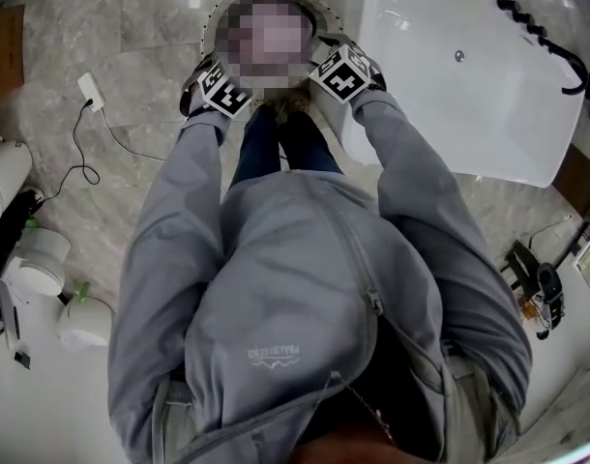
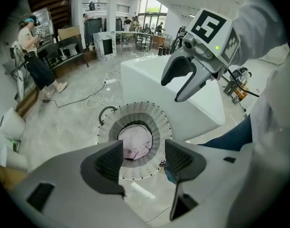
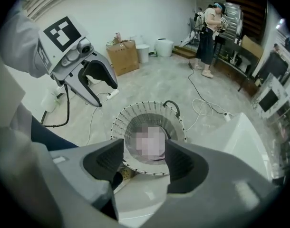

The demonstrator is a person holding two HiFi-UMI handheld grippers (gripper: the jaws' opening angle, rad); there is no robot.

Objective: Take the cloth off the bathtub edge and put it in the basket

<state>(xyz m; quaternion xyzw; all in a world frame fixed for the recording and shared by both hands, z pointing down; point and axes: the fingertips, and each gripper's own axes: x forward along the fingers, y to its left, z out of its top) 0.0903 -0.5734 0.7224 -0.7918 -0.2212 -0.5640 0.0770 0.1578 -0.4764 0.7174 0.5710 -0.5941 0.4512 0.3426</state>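
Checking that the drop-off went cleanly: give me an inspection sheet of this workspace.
Surface: grey marble floor.
Job's things: cloth lies in the basket, which stands beside the bathtub.
Clutter: white containers; box.
Grippers: left gripper and right gripper both open, empty, above the basket.
Cables: power strip with its cable on the floor; loose white cable.
Surroundings: a person stands in the background.
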